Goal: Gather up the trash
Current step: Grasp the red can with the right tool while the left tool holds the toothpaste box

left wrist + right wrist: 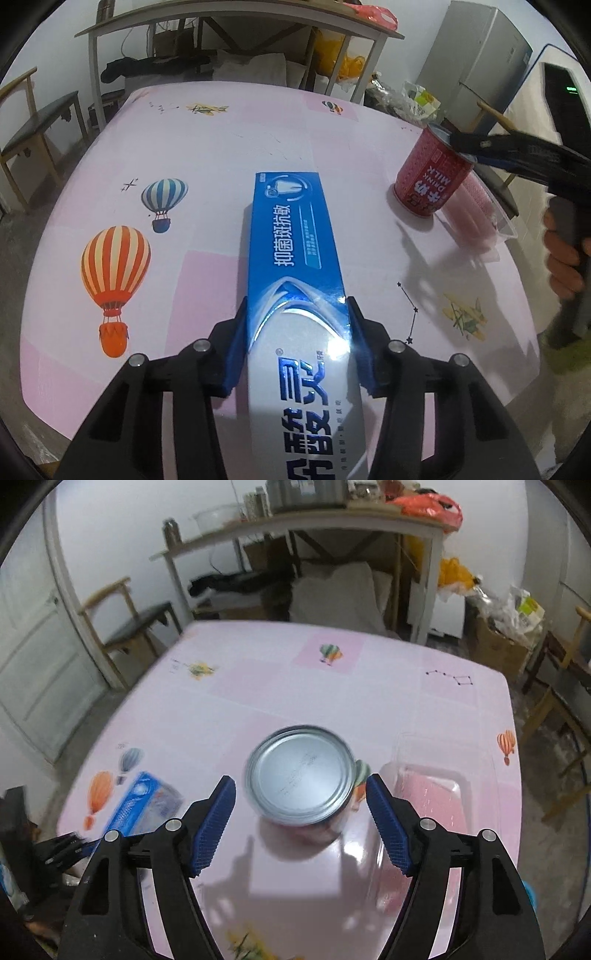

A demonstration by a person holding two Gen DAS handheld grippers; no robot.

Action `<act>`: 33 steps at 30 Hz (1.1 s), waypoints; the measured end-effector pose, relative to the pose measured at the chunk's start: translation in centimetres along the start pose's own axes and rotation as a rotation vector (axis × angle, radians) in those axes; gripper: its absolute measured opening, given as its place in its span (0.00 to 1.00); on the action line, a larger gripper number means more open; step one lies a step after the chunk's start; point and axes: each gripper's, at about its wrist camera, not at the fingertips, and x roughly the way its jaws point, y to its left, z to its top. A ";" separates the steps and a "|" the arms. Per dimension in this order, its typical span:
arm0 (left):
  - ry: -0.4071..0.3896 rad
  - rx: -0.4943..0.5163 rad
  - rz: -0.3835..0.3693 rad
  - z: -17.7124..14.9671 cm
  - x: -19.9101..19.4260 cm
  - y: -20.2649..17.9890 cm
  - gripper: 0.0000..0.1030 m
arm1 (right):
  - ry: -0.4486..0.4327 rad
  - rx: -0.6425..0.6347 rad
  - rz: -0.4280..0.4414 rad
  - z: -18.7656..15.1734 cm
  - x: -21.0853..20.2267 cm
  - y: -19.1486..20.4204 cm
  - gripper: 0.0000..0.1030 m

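Cardboard, glossy and printed blue fading to silver-white, makes up the long rectangular toothpaste box [295,295] that lies flat on the table [207,155], its near end running under the left wrist camera. The left gripper [295,328] straddles that box: its two blue ribbed pads sit flush against the box's long side edges, jaws roughly half open and closed onto the carton's width. The arms behind the pads are matte black plastic with round silver rivets.

The table wears a smooth, slightly shiny pink cloth printed with striped hot-air balloons, small planes and star lines.

Off to the right stands a short cylindrical milk can [301,775], upright, with a red dotted paper label and a bare metal top of concentric ridges. The right gripper [301,794] hovers above it, jaws spread wide, one blue waffle-textured pad on each side of the can's rim with a clear gap on both sides, so nothing is gripped; the can looks motion-blurred. In the left wrist view that gripper's black finger crosses over the can's top, with a person's hand [565,254] on the handle at the frame edge.

Just beside the can, on its right, rests a clear thin plastic tray [432,794] with rounded corners, tinted pink by the cloth beneath
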 end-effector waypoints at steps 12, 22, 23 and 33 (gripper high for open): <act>-0.023 -0.069 -0.036 0.0 -0.3 1.1 0.45 | 0.060 -0.047 -0.022 0.4 1.7 0.8 0.68; -0.046 -0.090 -0.050 0.1 -0.6 1.2 0.44 | 0.067 -0.076 -0.074 0.4 2.0 1.4 0.61; -0.046 -0.091 -0.050 0.1 -0.6 1.2 0.44 | 0.068 -0.072 -0.072 0.4 2.1 1.3 0.61; -0.050 -0.099 -0.054 0.1 -0.7 1.4 0.44 | 0.069 -0.067 -0.084 0.3 2.1 1.2 0.60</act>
